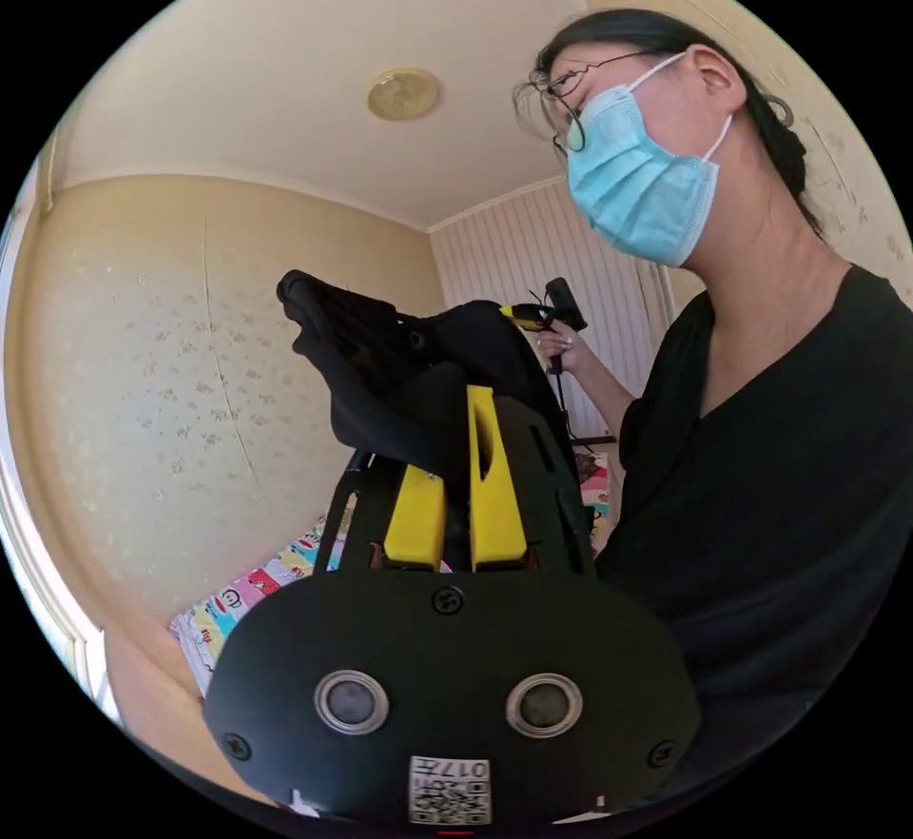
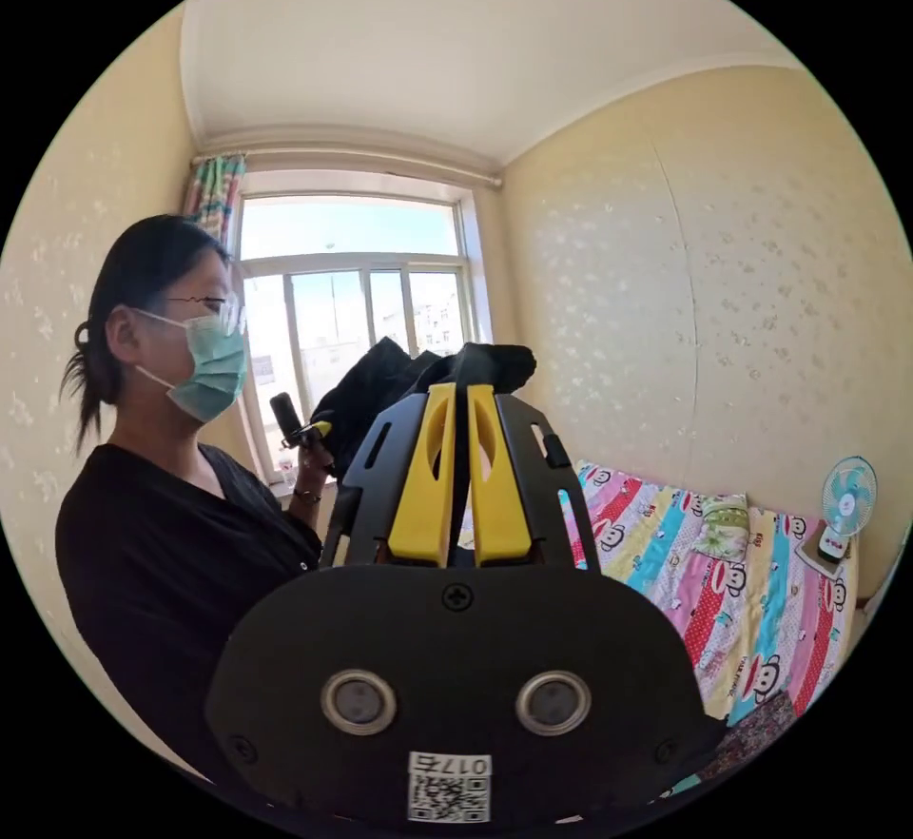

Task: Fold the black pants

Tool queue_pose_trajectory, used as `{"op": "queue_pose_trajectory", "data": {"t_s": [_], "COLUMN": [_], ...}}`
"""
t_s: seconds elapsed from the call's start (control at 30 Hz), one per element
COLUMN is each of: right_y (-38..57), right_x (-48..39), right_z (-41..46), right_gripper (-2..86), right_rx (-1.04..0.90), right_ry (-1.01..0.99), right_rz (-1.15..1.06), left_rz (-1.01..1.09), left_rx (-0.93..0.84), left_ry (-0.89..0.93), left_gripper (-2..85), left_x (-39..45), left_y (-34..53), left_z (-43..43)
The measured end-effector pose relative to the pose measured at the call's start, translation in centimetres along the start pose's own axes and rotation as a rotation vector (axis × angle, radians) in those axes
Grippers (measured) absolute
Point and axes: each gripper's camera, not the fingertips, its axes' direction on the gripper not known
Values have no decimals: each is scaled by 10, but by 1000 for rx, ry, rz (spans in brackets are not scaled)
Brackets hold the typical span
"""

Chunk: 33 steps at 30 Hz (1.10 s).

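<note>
The black pants [image 1: 380, 354] are held up in the air in a bunched band between both grippers, above the bed. In the left gripper view, my left gripper [image 1: 458, 439] has its yellow jaws shut on a thick fold of the fabric, which drapes over the left jaw. Farther back, a hand holds my right gripper [image 1: 544, 314] at the other end of the cloth. In the right gripper view, my right gripper [image 2: 461, 397] is shut on the pants [image 2: 399, 378], which bulge above the jaw tips. A hand holds the left gripper [image 2: 309, 430] by the window.
A person in a black top [image 1: 789, 497] stands close beside both grippers. A bed with a bright cartoon sheet [image 2: 723, 582] lies below, with a small fan [image 2: 842, 506] at its far end. A window [image 2: 352, 297] is behind the person, and a papered wall [image 1: 190, 354] runs along the bed.
</note>
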Motion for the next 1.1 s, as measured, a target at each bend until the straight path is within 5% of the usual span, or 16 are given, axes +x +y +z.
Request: {"op": "queue_pose_trajectory", "data": {"t_s": [0.13,0.23,0.3,0.43,0.53,0.7,0.8,0.93,1.1], "right_y": [-57,-54,-25,94,212,337,326,236,131], "right_x": [127,226,245,204,171,146,149,150,74], "right_z": [92,186,219,239,233,173,110,-8,-97], "right_gripper": [38,53,63,53,34,9,5,3,3], "right_rx": [-114,-419,-584,-742,-962,-1223,-1116,-582,-227], "right_ry": [177,618,647,578,640,729,716,527,477], "right_rz": [212,378,421,294,247,425,591,783,501], "left_rz": [-62,-463,-813,-915,-1121,-1530,-1576,-1494,-1550], "left_rx": [-136,-297,-399,-459,-671,-792,-888,-1013,-1181], "left_ry": [-49,9,42,-8,7,188,261,322,524], "left_gripper": [34,52,100,96,103,109,112,117,114], "left_x": [-130,-288,-359,-351,-322,-267,-262,-269,-259], "left_y": [-11,39,128,263,391,559,600,629,690], "left_z": [81,174,201,170,146,104,113,136,151]}}
